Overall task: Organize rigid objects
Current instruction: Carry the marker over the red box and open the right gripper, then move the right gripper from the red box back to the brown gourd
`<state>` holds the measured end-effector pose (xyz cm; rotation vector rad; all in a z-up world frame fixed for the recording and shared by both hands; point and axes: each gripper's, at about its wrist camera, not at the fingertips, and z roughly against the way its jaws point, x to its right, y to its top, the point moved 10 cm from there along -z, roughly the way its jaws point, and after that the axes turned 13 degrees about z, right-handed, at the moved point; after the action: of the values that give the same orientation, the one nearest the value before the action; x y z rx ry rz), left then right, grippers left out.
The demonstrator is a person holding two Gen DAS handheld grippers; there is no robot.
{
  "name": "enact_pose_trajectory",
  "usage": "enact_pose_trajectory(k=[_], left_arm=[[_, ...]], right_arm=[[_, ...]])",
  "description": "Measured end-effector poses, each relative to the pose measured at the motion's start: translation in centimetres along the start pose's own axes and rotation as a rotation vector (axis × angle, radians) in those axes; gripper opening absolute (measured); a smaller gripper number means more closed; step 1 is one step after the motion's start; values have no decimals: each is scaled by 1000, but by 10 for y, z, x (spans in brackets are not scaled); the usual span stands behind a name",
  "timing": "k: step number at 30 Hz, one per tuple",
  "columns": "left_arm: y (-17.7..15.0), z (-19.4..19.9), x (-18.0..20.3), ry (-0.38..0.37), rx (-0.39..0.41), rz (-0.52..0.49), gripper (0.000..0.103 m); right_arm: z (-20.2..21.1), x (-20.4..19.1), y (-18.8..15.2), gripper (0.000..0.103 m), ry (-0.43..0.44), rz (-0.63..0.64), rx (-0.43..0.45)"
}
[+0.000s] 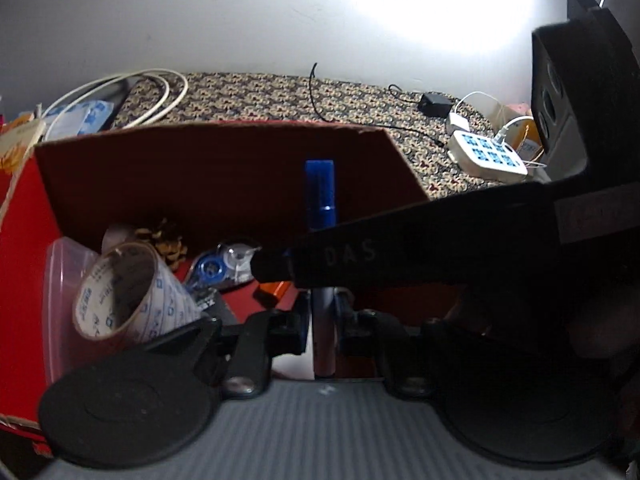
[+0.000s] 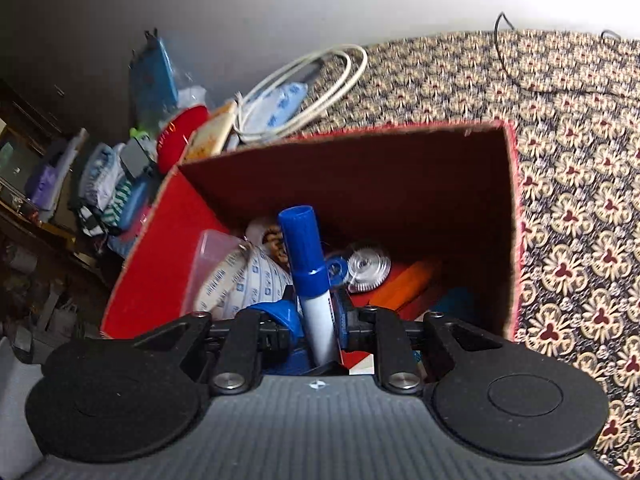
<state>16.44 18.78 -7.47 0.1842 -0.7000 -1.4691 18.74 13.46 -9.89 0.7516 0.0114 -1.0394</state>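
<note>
Over the red box (image 2: pixel 360 184) on the patterned cloth (image 2: pixel 580 200): my right tongs (image 2: pixel 320 320) are clenched on a blue-capped marker (image 2: pixel 308 264), which stands nearly upright between the fingers with its cap pointing away from the camera and leaning slightly left. The white barrel runs down between the fingers to the bottom of the gap.

The marker hangs above the box's open top, near the side closest to me. Under it lies a jumble: a roll of printed tape (image 2: pixel 236 280) towards the left wall, a clear plastic tub (image 2: pixel 208 256) against that wall, a correction-tape dispenser (image 2: pixel 368 266) in the middle and an orange block (image 2: pixel 404 280) to its right. The box sits at the left end of the cloth. A coil of white cable (image 2: pixel 320 80) lies just past its far left corner.

My left tongs (image 1: pixel 324 332) also frame a blue-capped marker (image 1: pixel 320 192), with the fingers set close on either side of its barrel. That view is dim, and I cannot tell whether they actually grip it. The black side of the right tongs crosses this view from the right edge and passes in front of the barrel, just below the cap.

A white power strip (image 1: pixel 486 156) rests near the cloth's far right edge, well apart from the box.
</note>
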Motion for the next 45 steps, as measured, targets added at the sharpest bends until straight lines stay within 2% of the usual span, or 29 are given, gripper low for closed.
enact_pose_trajectory(k=[2, 6, 11, 12, 16, 17, 19, 21, 24, 32, 45], left_arm=[[-1, -5, -8, 28, -4, -1, 9], [2, -7, -22, 53, -8, 22, 11], [9, 2, -28, 61, 23, 34, 12], [10, 6, -25, 44, 35, 50, 13], [15, 16, -27, 102, 57, 47, 15], [16, 19, -26, 115, 61, 49, 18], [16, 22, -25, 139, 55, 55, 29], [16, 24, -24, 165, 51, 60, 45], [17, 28, -19, 192, 60, 55, 53], [13, 38, 4, 246, 68, 24, 56], [1, 48, 27, 362, 89, 7, 60]], right_arm=[[1, 0, 4, 7, -3, -11, 34], [1, 6, 10, 6, 3, -55, 78], [13, 10, 14, 8, 12, -87, 132], [18, 11, 14, 8, 12, -89, 145], [40, 16, 13, 8, -10, -95, 202], [46, 17, 12, 8, -11, -97, 217], [56, 21, 9, 8, -16, -106, 240], [65, 23, 5, 8, -25, -114, 257], [79, 27, -3, 8, -41, -126, 281], [107, 26, -16, 8, -73, -92, 321], [129, 23, -32, 8, -72, -37, 318]])
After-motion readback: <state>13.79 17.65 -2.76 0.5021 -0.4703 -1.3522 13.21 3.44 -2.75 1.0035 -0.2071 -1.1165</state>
